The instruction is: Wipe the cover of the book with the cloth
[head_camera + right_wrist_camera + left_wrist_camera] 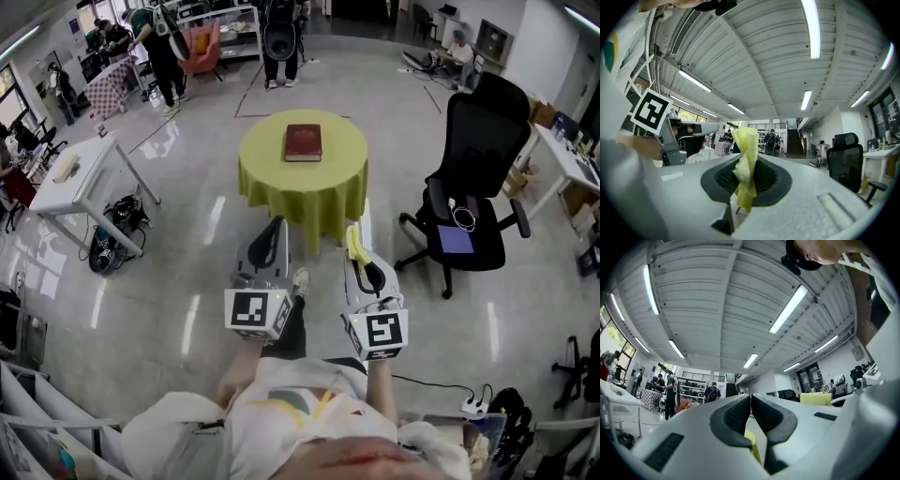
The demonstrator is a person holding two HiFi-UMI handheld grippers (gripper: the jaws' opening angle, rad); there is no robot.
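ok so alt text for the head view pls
A person holds two grippers towards a round yellow-green table with a dark red book on it. The right gripper is shut on a yellow cloth; the left gripper is shut.

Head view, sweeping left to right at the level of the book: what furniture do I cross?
White table → round yellow-green table carrying the book → black office chair → white desk.
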